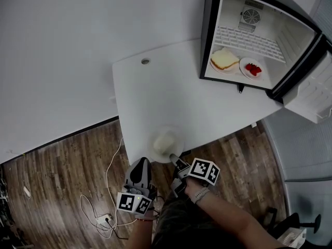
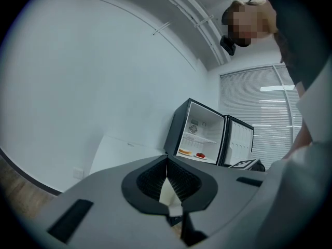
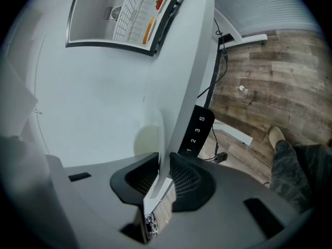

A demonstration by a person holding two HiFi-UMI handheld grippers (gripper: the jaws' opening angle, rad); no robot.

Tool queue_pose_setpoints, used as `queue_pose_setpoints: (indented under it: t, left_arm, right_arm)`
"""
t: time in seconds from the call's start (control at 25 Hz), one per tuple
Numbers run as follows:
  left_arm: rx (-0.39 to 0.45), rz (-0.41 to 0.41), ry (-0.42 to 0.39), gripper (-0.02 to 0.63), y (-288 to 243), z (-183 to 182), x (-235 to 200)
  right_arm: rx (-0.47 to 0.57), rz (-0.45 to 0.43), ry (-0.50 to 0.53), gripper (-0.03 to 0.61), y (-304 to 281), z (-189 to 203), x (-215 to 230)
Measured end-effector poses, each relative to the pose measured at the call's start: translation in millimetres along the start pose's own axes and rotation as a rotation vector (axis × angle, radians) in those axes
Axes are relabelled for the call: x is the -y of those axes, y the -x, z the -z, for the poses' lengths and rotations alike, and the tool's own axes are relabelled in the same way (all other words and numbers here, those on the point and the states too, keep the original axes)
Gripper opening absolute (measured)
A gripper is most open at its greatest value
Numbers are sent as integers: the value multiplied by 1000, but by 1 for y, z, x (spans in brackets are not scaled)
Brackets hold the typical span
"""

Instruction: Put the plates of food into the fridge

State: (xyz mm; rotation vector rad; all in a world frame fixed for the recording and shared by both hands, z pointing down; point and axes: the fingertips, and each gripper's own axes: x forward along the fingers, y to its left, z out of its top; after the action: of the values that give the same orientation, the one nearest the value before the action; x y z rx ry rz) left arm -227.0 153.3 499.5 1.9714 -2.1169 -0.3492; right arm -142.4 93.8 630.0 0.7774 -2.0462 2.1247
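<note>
Over the wood floor (image 1: 62,175) stands a white tabletop (image 1: 155,92), and the open fridge (image 1: 207,35) on its far right corner already holds two plates (image 1: 224,61). At the near edge the right gripper (image 1: 175,158) is clenched on the rim of the last plate (image 1: 176,134), while the left gripper (image 1: 140,164) is clenched on nothing. Pick-up is in hand, and next, I judge, comes a level lift toward the fridge.

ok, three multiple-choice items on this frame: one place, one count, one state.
1. Where on the table is the plate of pale food? A far edge; B near edge; C middle.
2. How many plates are in the fridge? A none; B one; C two.
3. The right gripper is: A open, empty; B shut on a plate's rim; C out of view.

Answers: B, it sits at the edge nearest the person. C, the sandwich plate and strawberry plate stand inside. B, its jaws clamp the pale plate's rim.
</note>
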Motion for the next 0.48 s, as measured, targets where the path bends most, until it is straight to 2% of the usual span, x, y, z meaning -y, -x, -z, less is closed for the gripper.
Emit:
queue_pose_setpoints:
  t: [0.24, 0.48]
  left_arm:
    - [-6, 12, -4, 8, -7, -1, 2]
    - [-13, 22, -10, 8, -14, -1, 2]
  right_arm:
    - [0, -35, -7, 28, 5, 0, -5]
    - [10, -68, -28, 17, 12, -6, -7]
